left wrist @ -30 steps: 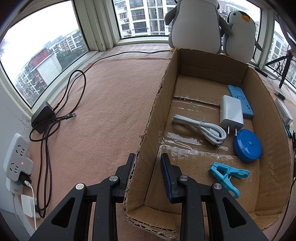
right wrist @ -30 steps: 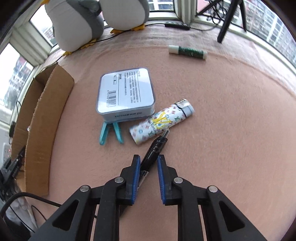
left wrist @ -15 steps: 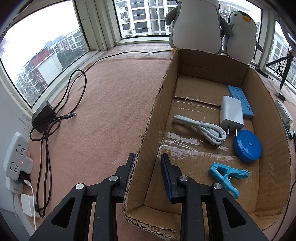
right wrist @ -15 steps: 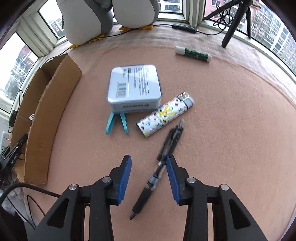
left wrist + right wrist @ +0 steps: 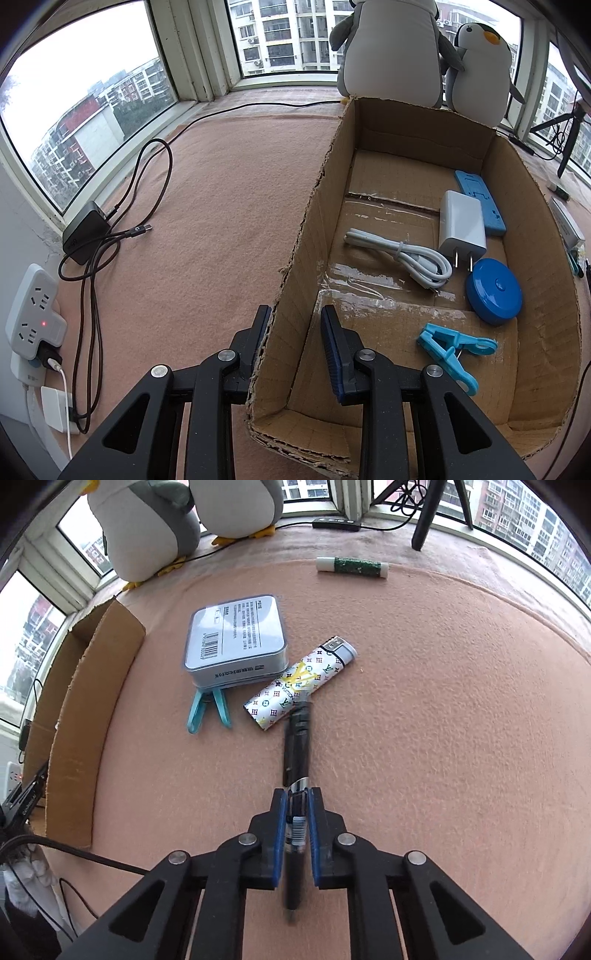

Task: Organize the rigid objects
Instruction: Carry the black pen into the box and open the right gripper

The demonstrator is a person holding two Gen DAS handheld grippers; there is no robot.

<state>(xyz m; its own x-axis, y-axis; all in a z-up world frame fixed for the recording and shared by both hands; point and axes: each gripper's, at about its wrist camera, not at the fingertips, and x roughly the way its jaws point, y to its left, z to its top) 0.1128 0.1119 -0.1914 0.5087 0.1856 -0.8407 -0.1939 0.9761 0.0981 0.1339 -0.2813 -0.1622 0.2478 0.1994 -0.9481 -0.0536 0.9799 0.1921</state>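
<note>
My right gripper (image 5: 296,799) is shut on a black pen (image 5: 297,744) that points away toward a patterned lighter (image 5: 301,681). A metal tin (image 5: 236,640) lies beyond it, with a teal clip (image 5: 208,709) at its near edge and a green glue stick (image 5: 352,566) farther back. My left gripper (image 5: 295,319) straddles the left wall of the cardboard box (image 5: 295,240), jaws apart on either side of it. The box holds a white charger (image 5: 461,225), a white cable (image 5: 402,258), a blue round case (image 5: 493,290), a blue clip (image 5: 452,349) and a blue stand (image 5: 480,201).
Two penguin plush toys (image 5: 391,51) stand behind the box by the window. A black adapter with cable (image 5: 86,230) and a power strip (image 5: 33,317) lie at the left. A tripod leg (image 5: 426,513) stands at the far right. The box edge (image 5: 92,709) shows left of the right gripper.
My right gripper has moved forward over the pen and closed on it; half a second ago it was open with the pen lying between its fingers. The left gripper has not moved.
</note>
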